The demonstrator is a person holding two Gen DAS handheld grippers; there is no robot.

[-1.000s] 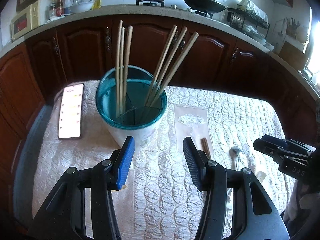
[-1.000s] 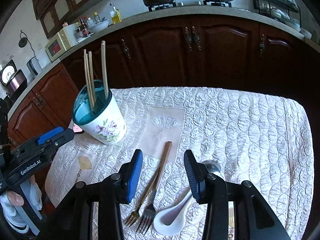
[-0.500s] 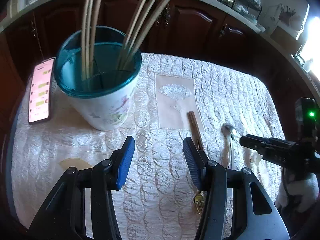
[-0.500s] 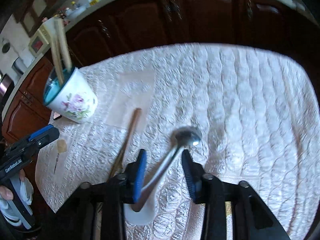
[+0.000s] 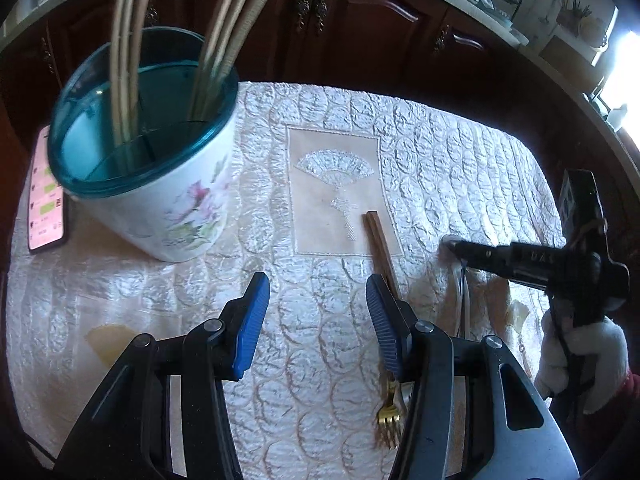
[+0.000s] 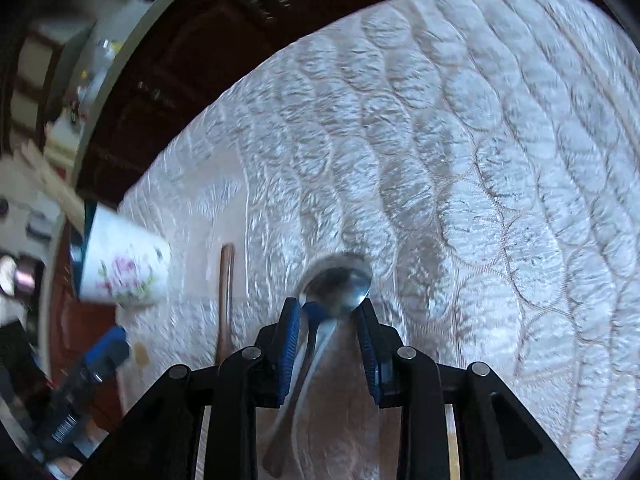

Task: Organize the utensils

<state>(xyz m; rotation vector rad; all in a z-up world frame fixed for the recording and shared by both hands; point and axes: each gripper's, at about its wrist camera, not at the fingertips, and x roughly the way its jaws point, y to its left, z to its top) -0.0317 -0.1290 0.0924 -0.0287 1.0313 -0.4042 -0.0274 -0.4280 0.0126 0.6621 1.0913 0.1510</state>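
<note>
A floral utensil cup with a teal rim (image 5: 160,184) stands on the quilted tablecloth (image 5: 440,152) at the left and holds several chopsticks (image 5: 128,40). It also shows in the right wrist view (image 6: 124,268). My left gripper (image 5: 316,316) is open and empty above the cloth. A gold fork with a brown handle (image 5: 384,264) lies just right of it. My right gripper (image 6: 328,320) is lowered onto the cloth, its jaws open around the neck of a metal spoon (image 6: 336,284). The right gripper also shows in the left wrist view (image 5: 456,246).
A phone (image 5: 46,208) with a lit screen lies left of the cup. A white ceramic spoon (image 6: 304,392) lies under the metal spoon's handle. Dark wooden cabinets (image 5: 360,20) stand behind the table. The table's right edge (image 5: 560,208) is close to the right gripper.
My right gripper has dropped down to the metal spoon and narrowed around it. My left gripper has moved closer and lower towards the cloth, still open.
</note>
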